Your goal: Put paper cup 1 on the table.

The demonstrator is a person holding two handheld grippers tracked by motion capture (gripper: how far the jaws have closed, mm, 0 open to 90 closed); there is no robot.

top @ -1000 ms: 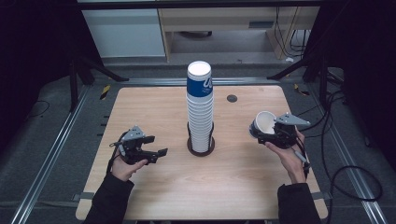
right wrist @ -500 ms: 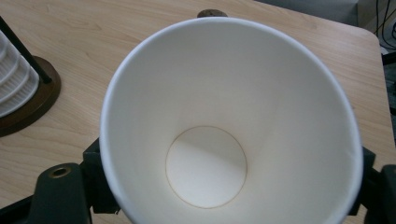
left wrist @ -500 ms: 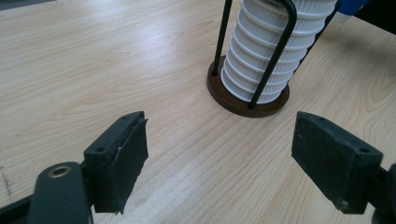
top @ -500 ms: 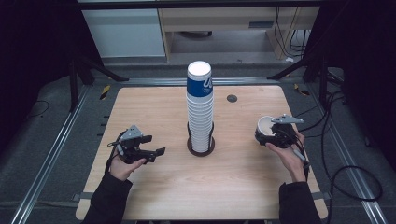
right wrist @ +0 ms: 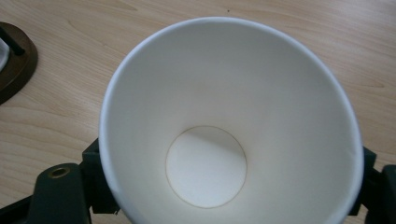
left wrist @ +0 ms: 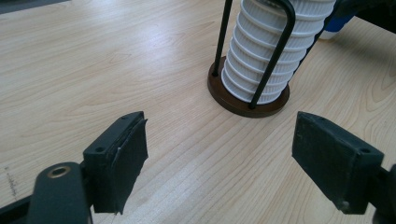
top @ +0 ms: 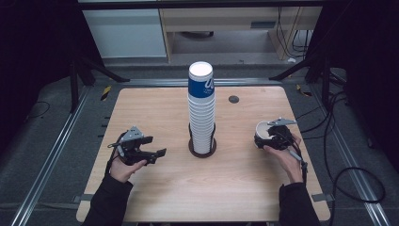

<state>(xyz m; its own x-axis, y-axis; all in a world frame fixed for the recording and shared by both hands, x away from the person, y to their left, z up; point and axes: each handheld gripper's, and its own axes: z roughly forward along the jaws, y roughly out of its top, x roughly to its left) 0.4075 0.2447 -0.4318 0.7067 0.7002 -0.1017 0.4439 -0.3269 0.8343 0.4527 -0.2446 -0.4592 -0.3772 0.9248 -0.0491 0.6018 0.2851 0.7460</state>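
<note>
A wooden bench (top: 155, 108) carries a tall stack of paper cups (top: 201, 110) near its centre, slightly toward the far edge. The stack stands upright in a holder (left wrist: 247, 100) made of a round brown base and black wire uprights that run up beside the ribbed white cup walls. The top cup of the stack has a blue band. A small dark round spot (top: 234, 99) lies on the bench toward the far right corner. The left tool (top: 151, 153) is held in the person's left hand (top: 123, 167) near the left edge, apart from the stack; in the left gripper view its jaws stand wide apart with nothing between them, pointing toward the holder. The right tool (top: 268, 136) is held in the person's right hand (top: 287, 157) near the right edge. Its jaws are closed against the sides of a single white paper cup (right wrist: 229, 130), whose open mouth faces the right gripper view camera, showing a bare white inside and round bottom.
</note>
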